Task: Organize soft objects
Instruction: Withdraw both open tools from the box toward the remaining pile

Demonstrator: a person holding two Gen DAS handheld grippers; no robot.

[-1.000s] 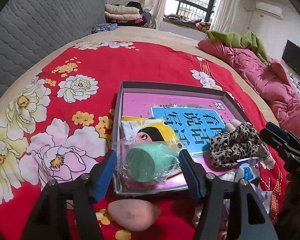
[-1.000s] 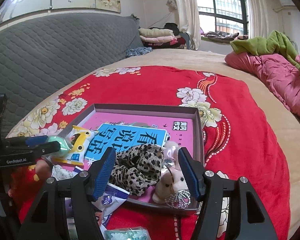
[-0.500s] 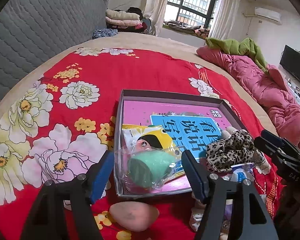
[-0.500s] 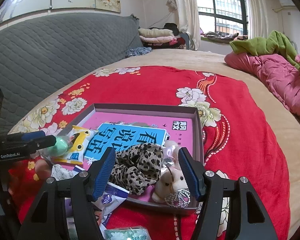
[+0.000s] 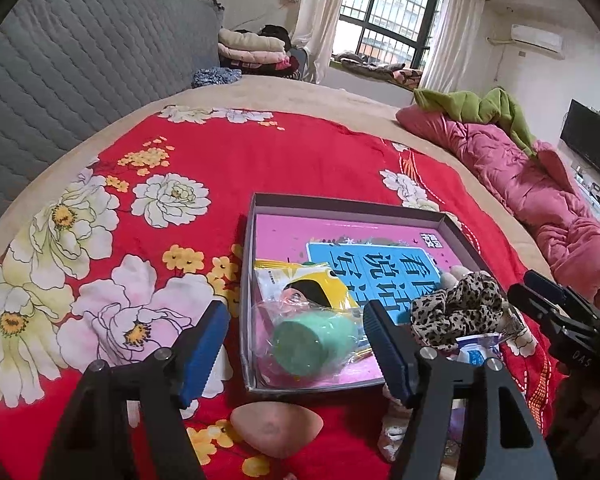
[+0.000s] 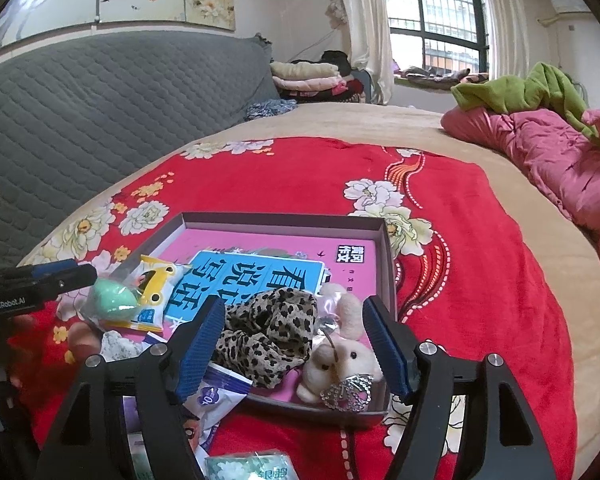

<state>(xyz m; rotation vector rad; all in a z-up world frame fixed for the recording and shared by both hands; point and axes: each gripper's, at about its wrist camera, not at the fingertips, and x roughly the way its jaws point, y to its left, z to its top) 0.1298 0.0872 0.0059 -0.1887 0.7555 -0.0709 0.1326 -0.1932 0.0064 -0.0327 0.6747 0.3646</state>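
A shallow grey box [image 5: 340, 202] with a pink and blue book in it lies on the red floral blanket. In its near left corner lies a green sponge in a clear bag [image 5: 314, 344]. My left gripper [image 5: 296, 332] is open, with its blue pads wide of the bag on both sides. A peach sponge [image 5: 276, 428] rests on the blanket just before the box. The jaws of my right gripper [image 6: 296, 320] are opening over a leopard scrunchie [image 6: 268, 336] and a small plush toy [image 6: 340, 356], both lying in the box [image 6: 284, 220]. Its pads press on neither.
A yellow packet [image 5: 312, 280] lies in the box behind the green sponge. Small packets [image 6: 220, 392] crowd the blanket by the box's front edge. A pink quilt [image 5: 540, 192] lies to the right and a grey quilted headboard [image 5: 80, 80] to the left.
The left gripper's pads have come off the bagged green sponge and drawn back a little; the bag stays in the box. The right wrist view is almost unchanged.
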